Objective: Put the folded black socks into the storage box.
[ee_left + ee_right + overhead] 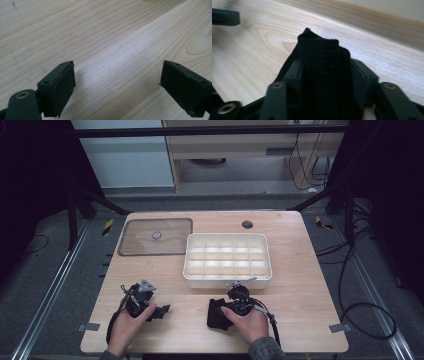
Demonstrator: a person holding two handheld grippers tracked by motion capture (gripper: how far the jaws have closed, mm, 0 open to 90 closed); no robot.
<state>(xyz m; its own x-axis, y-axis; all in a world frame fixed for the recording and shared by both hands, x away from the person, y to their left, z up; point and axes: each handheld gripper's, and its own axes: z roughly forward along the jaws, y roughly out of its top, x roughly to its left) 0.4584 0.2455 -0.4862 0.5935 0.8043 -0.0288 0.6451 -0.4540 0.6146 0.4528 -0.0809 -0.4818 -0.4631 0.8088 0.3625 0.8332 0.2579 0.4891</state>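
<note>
On the near edge of the pale wooden table (300, 270), two hands came in from six o'clock, each with a gripper. At about seven o'clock the left gripper (161, 310) rested on the bare wood, its jaws spread wide with nothing between them. At roughly five o'clock the right gripper (218, 316) had its jaws pressed against both sides of a folded black cloth (319, 75), which lay on the table just in front of the white compartment tray (227, 279). Beyond, at eleven o'clock, a clear lid (135, 245) lay flat beside the tray. Past the table's far edge ran grey floor, cables and a dark frame
</note>
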